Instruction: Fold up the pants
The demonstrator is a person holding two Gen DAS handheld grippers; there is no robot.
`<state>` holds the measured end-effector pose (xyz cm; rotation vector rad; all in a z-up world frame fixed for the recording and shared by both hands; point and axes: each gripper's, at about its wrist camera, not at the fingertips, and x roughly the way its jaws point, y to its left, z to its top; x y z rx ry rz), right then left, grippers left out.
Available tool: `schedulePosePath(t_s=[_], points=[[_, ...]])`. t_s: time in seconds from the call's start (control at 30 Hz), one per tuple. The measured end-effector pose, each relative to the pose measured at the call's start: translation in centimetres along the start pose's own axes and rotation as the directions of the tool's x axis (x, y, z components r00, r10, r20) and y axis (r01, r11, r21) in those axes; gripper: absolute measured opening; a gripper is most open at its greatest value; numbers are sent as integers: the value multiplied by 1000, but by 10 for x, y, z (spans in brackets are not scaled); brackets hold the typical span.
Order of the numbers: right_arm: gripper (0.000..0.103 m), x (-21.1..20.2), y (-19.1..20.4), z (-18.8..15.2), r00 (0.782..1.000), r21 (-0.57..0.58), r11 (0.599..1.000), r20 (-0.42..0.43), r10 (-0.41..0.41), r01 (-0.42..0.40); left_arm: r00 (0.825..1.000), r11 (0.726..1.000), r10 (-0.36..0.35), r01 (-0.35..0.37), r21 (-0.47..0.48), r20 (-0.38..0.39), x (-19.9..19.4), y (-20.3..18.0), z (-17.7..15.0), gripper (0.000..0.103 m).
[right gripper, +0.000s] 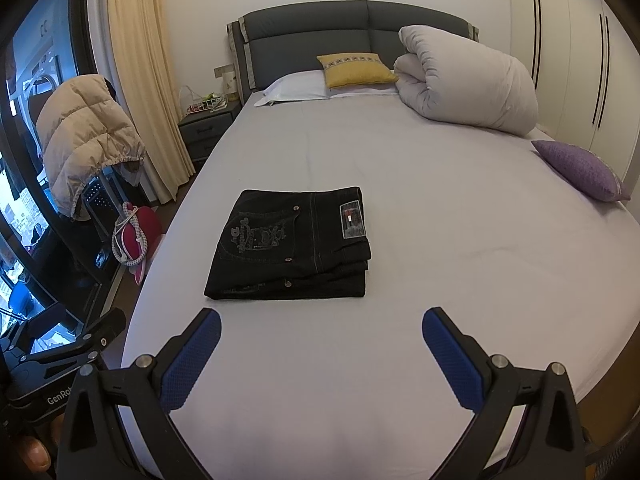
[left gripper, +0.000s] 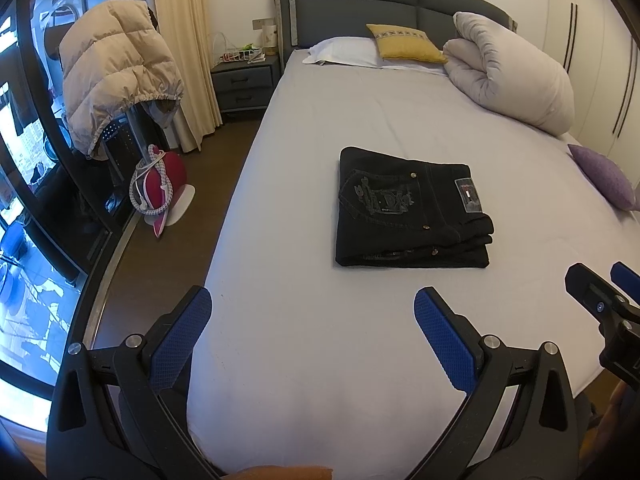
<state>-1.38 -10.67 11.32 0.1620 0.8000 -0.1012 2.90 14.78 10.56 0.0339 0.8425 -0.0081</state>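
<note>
Black jeans (right gripper: 294, 244): lying folded into a compact rectangle in the middle of the bed sheet (right gripper: 440, 220), back pocket embroidery and waistband patch facing up, layered edges stacking at the right side and the near side.
Fold state: looking finished, or close to it; the upper layers are sitting slightly offset from the bottom layer at the near right corner.
Left gripper (left gripper: 312, 336): you are holding it spread wide with nothing between the blue pads, hovering over the sheet on the near side of the jeans, apart from them.
Right gripper (right gripper: 322, 354): likewise gaping wide and gripping nothing, hovering just short of the jeans' near edge.
Step in hand: judging it as checking or squaring the stack. If you are tidying, be approaching low and flat, nudging the offset layers flush rather than pinching the top ply alone, which could peel the fold open.
Risk: denim is stiff and heavy, so a one-sided push may be sliding the whole bundle across the smooth sheet; brace from both sides.
Surroundings: rolled duvet (right gripper: 468, 84) and yellow cushion (right gripper: 356, 68) sitting near the headboard, purple cushion (right gripper: 580, 170) at the right edge, all well apart from the jeans.
</note>
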Motion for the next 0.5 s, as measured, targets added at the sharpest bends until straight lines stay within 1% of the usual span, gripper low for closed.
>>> schedulePosePath(t_s=[0.5], points=[[103, 5, -2, -5, 1000, -3, 1000, -13, 1, -1, 1000, 1000, 5, -5, 4, -4, 4, 0, 0, 103]])
